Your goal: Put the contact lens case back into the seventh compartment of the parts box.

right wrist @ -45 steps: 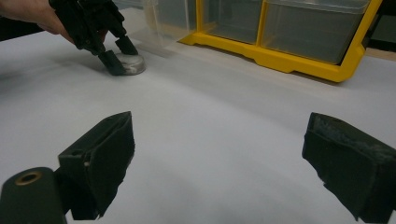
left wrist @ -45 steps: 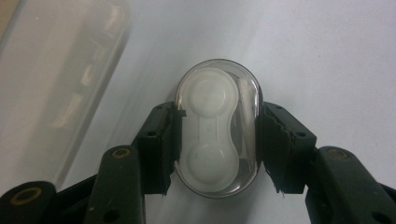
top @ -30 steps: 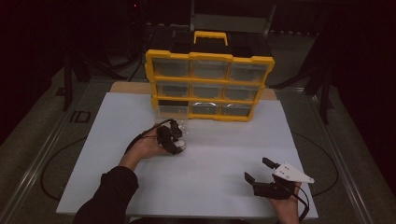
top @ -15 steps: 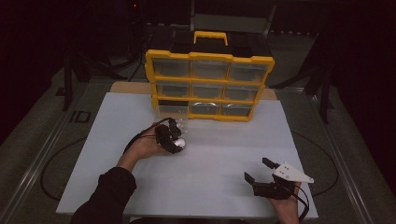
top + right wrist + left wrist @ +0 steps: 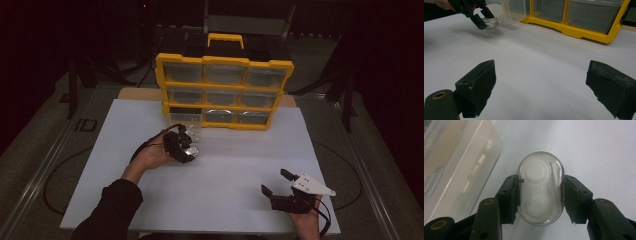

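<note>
A person's left gripper point(image 5: 189, 151) pinches a small oval capsule of clear plastic with a white, two-lobed insert inside point(image 5: 540, 187), its fingers point(image 5: 509, 197) pressed against the capsule's two long sides, just in front of the yellow-framed organiser cabinet with nine clear plastic drawers point(image 5: 224, 90) that stands at the far side of the white bench point(image 5: 225, 175). In the left gripper view the capsule sits squarely between the pads, its rounded top rising past the fingertips, with the white bench beneath it. A clear plastic drawer point(image 5: 184, 120) at the cabinet's bottom-left corner stands pulled out toward the person, and the capsule is held just in front of it, near its open end; that drawer also shows beside the capsule in the left gripper view point(image 5: 456, 167). Seen from the right gripper view, the capsule point(image 5: 489, 23) hangs a little above the bench surface rather than resting on it. The right gripper point(image 5: 283, 186) is well apart from the cabinet, near the bench's front edge and off to the cabinet's right, its fingers point(image 5: 480, 82) spread wide with nothing between them but bare bench.
</note>
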